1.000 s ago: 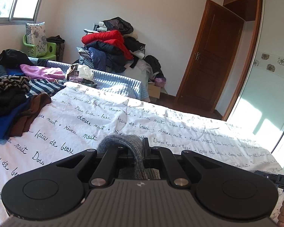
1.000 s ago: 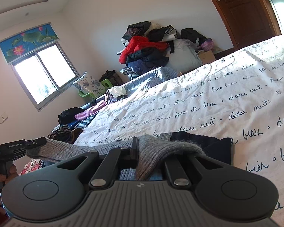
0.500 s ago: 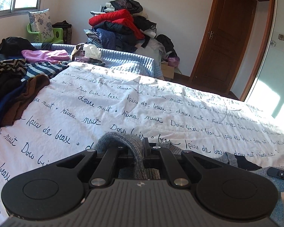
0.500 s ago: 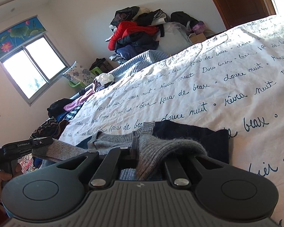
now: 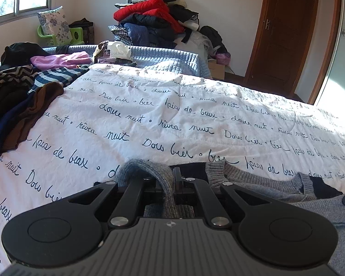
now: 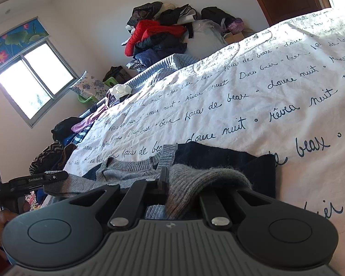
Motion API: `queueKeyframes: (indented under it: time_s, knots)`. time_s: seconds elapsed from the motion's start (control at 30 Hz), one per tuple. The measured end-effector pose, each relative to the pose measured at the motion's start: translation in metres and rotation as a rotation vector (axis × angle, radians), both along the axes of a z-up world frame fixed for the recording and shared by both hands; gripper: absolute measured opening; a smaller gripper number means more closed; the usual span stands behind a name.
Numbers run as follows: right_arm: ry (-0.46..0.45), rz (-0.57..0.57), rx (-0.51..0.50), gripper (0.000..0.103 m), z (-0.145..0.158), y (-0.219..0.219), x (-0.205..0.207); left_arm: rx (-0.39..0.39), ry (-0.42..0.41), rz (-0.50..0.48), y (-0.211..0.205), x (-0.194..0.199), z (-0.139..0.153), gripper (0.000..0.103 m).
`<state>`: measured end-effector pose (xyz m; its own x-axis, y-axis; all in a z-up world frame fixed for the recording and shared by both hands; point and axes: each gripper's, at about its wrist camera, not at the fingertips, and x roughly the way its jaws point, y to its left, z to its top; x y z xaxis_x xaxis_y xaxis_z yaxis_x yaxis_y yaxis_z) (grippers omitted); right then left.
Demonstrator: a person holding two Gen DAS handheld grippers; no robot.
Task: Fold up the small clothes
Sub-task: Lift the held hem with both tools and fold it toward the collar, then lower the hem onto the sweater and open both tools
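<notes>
A grey knitted sweater with a dark navy part [image 5: 260, 184] lies along the near edge of the white bedspread [image 5: 172, 119]. My left gripper [image 5: 174, 179] is shut on a fold of its grey knit at one end. My right gripper [image 6: 165, 179] is shut on grey knit at the other end, with the sweater [image 6: 131, 172] stretched between them and its navy part [image 6: 230, 158] flat on the bed. The left gripper also shows at the left of the right wrist view [image 6: 55, 176].
A heap of dark, striped and brown clothes [image 5: 16, 96] lies at the bed's left side. A tall pile of jackets [image 5: 154, 20] stands beyond the blue quilt [image 5: 163, 55]. A wooden door [image 5: 287, 34] is at the back right, a green chair with a cushion [image 5: 57, 30] by the window.
Both grippers have come down and forward with the sweater. It hung between them before and now rests on the bedspread. Both stay shut on it.
</notes>
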<state>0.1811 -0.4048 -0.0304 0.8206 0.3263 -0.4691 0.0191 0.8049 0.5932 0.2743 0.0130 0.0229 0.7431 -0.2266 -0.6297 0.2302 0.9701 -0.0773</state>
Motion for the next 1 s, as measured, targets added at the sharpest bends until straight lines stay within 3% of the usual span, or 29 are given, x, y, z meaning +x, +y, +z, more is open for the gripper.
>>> queueKeyframes:
  time_s: [0.37, 0.57, 0.67, 0.7, 0.77, 0.83, 0.87, 1.0]
  knots:
    - [0.046, -0.001, 0.079, 0.006, -0.010, -0.010, 0.012, 0.019, 0.088, 0.042, -0.009, 0.021, -0.019, 0.007]
    - [0.075, -0.023, 0.165, 0.007, -0.021, -0.019, 0.015, -0.030, 0.146, 0.083, -0.003, 0.029, -0.021, 0.014]
    - [0.077, -0.033, 0.196, 0.010, -0.024, -0.022, 0.016, -0.072, 0.167, 0.103, 0.002, 0.033, -0.019, 0.024]
    - [0.077, -0.033, 0.201, 0.012, -0.024, -0.022, 0.016, -0.091, 0.167, 0.113, 0.004, 0.034, -0.018, 0.030]
    - [0.065, -0.032, 0.210, 0.032, -0.023, -0.022, 0.016, -0.115, 0.154, 0.132, 0.007, 0.034, -0.014, 0.037]
    - [0.030, -0.037, 0.227, 0.078, -0.020, -0.022, 0.015, -0.133, 0.139, 0.140, 0.010, 0.034, -0.009, 0.040]
    - [0.003, -0.047, 0.234, 0.083, -0.017, -0.023, 0.013, -0.138, 0.134, 0.142, 0.010, 0.034, -0.007, 0.042]
    - [-0.001, -0.070, 0.221, 0.085, -0.010, -0.026, 0.014, -0.113, 0.104, 0.152, 0.010, 0.032, -0.003, 0.048]
